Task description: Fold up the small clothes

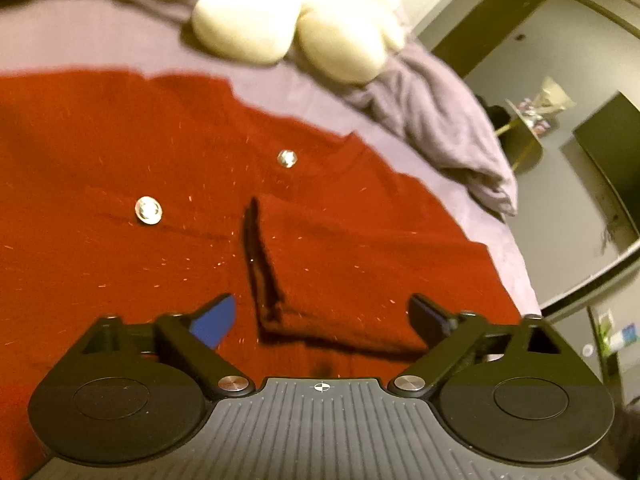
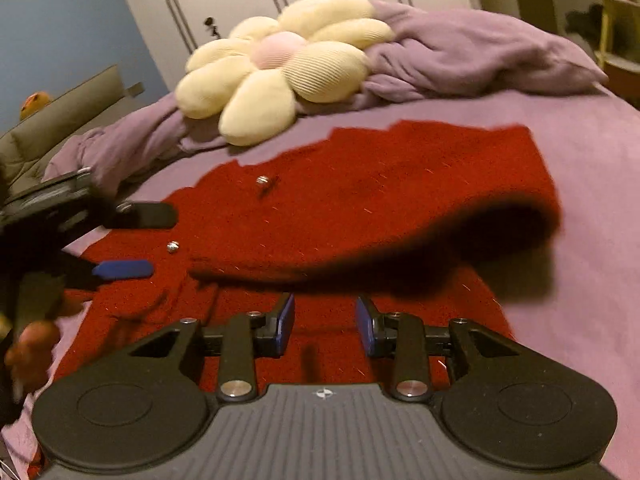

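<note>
A dark red knit garment [image 1: 120, 140] with two silver buttons [image 1: 148, 210] lies spread on the purple bed sheet [image 1: 100, 36]. One part is folded over into a flap [image 1: 340, 272] with a dark edge. My left gripper [image 1: 322, 318] hovers open over that flap's near corner, with nothing between its blue pads. In the right wrist view the garment [image 2: 360, 200] has its right side lifted and blurred [image 2: 500, 220], with shadow beneath. My right gripper [image 2: 326, 324] is above the garment's near edge, its jaws a little apart and empty. The left gripper [image 2: 140, 242] shows at the left, open.
A cream flower-shaped cushion [image 2: 276, 64] and a crumpled purple blanket [image 2: 480, 56] lie at the far side of the bed. A person's hand [image 2: 32, 344] is at the left edge. The bed's edge and the floor [image 1: 560, 208] are to the right in the left wrist view.
</note>
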Tool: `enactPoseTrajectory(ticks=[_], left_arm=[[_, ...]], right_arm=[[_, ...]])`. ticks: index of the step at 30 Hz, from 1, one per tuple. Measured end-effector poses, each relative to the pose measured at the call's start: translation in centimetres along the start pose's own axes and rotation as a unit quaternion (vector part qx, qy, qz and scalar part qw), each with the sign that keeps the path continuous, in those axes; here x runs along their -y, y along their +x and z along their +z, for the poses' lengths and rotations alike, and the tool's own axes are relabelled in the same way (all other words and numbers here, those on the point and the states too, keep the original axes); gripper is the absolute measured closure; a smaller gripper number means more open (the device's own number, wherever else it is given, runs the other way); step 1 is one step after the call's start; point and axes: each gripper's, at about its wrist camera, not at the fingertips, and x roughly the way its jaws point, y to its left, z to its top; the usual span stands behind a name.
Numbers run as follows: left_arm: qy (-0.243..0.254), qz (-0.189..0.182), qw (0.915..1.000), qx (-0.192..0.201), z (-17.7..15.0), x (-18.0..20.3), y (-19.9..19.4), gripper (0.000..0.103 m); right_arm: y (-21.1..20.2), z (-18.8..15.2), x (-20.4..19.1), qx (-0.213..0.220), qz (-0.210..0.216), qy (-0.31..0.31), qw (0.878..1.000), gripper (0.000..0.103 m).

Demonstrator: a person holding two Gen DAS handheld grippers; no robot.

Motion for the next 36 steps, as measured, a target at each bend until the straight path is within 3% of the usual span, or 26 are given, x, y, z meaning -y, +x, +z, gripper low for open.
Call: enactPoseTrajectory(ticks=[2, 4, 6, 7, 8, 11, 15, 17, 21, 22, 24, 27, 28, 30, 32, 33, 35, 36], left_arm=[[-0.022, 0.009, 0.9994, -0.024, 0.8, -0.8, 1.9, 0.03], [-0.021, 0.01, 0.9995, -0.022, 1.0, -1.0, 2.8, 0.033], [-0.005, 0.01, 0.9998, -0.017, 1.3, -0.6, 3.4, 0.055], [-0.001, 0.012, 0.9998, -0.016, 1.5, -0.5, 3.6, 0.079], [0.001, 0.013, 0.9998, -0.015, 1.6, -0.4, 3.7, 0.09], [-0.013, -0.009, 0.9999, -0.002, 2.4, -0.2, 2.8, 0.09], [0.034, -0.015, 0.9983, 0.045, 4.3, 0.4, -0.2, 0.091], [0.051, 0.003, 0.9963, 0.069, 5.5, -0.3, -2.0, 0.091], [0.081, 0.105, 0.9856, 0.104, 7.0, -3.2, -3.7, 0.091], [0.084, 0.133, 0.982, 0.105, 7.1, -4.3, -3.7, 0.091], [0.072, 0.151, 0.9818, 0.089, 7.0, -6.2, -3.2, 0.09], [0.033, 0.126, 0.9898, 0.059, 6.5, -8.1, -1.8, 0.084], [0.019, 0.122, 0.9907, 0.057, 6.4, -8.4, -1.4, 0.075], [0.002, 0.111, 0.992, 0.061, 6.1, -9.1, -0.8, 0.073], [-0.009, 0.108, 0.9923, 0.06, 6.3, -9.6, -0.6, 0.09], [-0.012, 0.106, 0.9923, 0.063, 6.3, -9.7, -0.7, 0.09], [0.002, 0.107, 0.9912, 0.078, 6.7, -9.3, -1.2, 0.091], [0.015, 0.107, 0.9904, 0.086, 7.1, -8.9, -1.6, 0.091]], right_arm=[[-0.3, -0.3, 1.0, 0.0, 0.003, 0.016, 1.0, 0.07], [-0.5, -0.5, 1.9, 0.003, 0.003, 0.027, 1.0, 0.07], [-0.4, -0.5, 2.6, 0.008, 0.005, 0.044, 0.999, 0.07], [-0.2, -0.2, 2.9, 0.01, 0.007, 0.054, 0.998, 0.07], [0.2, 0.2, 3.0, 0.011, 0.01, 0.061, 0.998, 0.071], [0.3, 0.5, 3.6, 0.02, 0.017, 0.086, 0.996, 0.07], [0.5, 1.7, 4.4, 0.042, 0.019, 0.111, 0.993, 0.071], [0.8, 2.3, 4.9, 0.048, 0.02, 0.124, 0.991, 0.07], [1.9, 3.3, 5.9, 0.053, 0.036, 0.163, 0.985, 0.07], [2.1, 3.4, 6.0, 0.053, 0.041, 0.173, 0.983, 0.07], [2.8, 3.5, 6.3, 0.055, 0.051, 0.194, 0.978, 0.07], [3.7, 3.5, 6.7, 0.062, 0.06, 0.228, 0.97, 0.067], [4.1, 3.5, 7.0, 0.064, 0.064, 0.246, 0.965, 0.066], [4.6, 3.4, 7.3, 0.068, 0.066, 0.271, 0.958, 0.066], [5.2, 3.6, 7.4, 0.068, 0.057, 0.285, 0.955, 0.077], [5.4, 3.7, 7.4, 0.067, 0.05, 0.283, 0.955, 0.082], [6.0, 4.3, 6.9, 0.053, 0.021, 0.26, 0.964, 0.101], [6.2, 4.6, 6.4, 0.05, 0.001, 0.239, 0.97, 0.102]])
